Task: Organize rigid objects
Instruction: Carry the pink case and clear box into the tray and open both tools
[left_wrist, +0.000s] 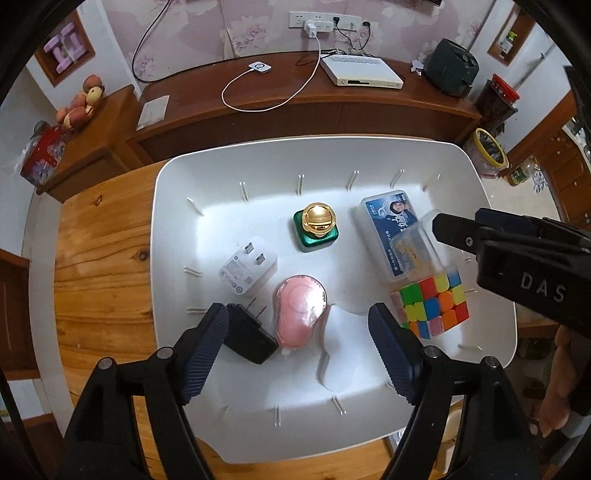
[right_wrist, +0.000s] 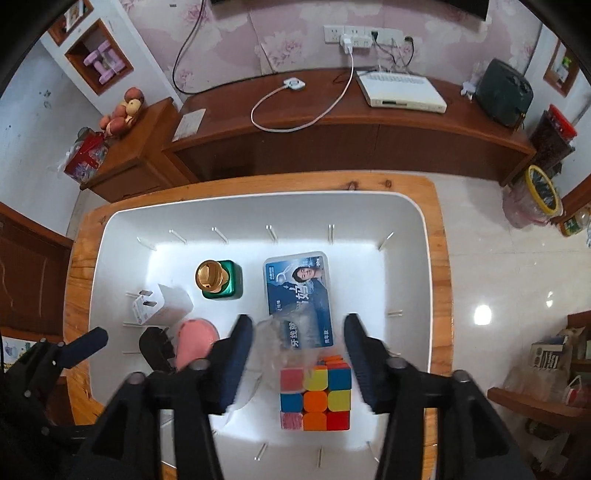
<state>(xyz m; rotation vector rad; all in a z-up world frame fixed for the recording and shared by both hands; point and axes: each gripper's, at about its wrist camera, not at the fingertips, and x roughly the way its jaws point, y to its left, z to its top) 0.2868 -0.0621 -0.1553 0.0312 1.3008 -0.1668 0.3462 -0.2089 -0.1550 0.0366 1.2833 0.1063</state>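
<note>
Hovering over white plastic tray (left_wrist: 177, 206) on wooden surface (left_wrist: 103, 258): left tool (left_wrist: 299, 332) spread, gripping nothing, above pink oval case (left_wrist: 297, 310); right tool (right_wrist: 297, 350) half-spread, empty, over multicoloured puzzle cube (right_wrist: 316, 393).

blurred clear plastic piece (right_wrist: 275, 343) near the white tray's (right_wrist: 110, 258) near edge, shape untellable; black charger (right_wrist: 157, 349) partly hidden behind a finger; print on white charger (left_wrist: 236, 275) too small to read.

Both grippers point steeply down: left gripper (left_wrist: 299, 343) jaws apart, right gripper (right_wrist: 299, 354) jaws apart, nothing gripped.
</note>
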